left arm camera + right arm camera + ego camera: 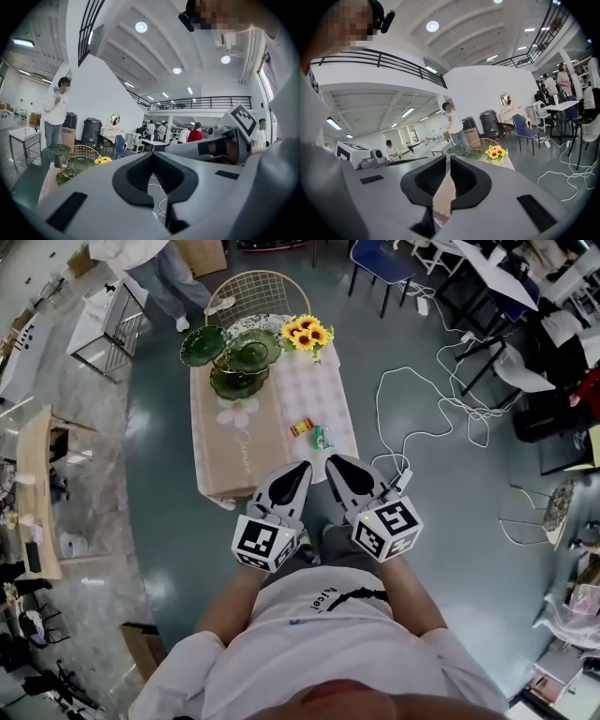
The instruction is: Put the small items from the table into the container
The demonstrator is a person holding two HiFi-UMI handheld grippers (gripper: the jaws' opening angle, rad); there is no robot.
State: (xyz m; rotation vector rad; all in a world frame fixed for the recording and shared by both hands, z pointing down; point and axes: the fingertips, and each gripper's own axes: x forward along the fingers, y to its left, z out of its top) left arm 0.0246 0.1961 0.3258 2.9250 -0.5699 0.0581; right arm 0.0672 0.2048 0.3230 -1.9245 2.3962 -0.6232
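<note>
By table [236, 463], left tongs [302, 468], right tongs [334, 462] (empty)

Spreads out a glossy grey floor [169, 549] trailed with white cables [466, 411], sets a blue chair [380, 259] and a gold wire chair [258, 292] beyond the cloth-covered counter [225, 456], rises in white walls [487, 89] to a black-railed mezzanine [206, 101], glows under round ceiling lights [141, 26].

right gripper [448, 157] jaws barely apart, sunflowers [496, 152] ahead

small items [301, 427]: 2 | green leaf dishes [203, 345]: 3 | sunflower bunch [307, 334]: 1 | table [323, 395]: 1
</note>
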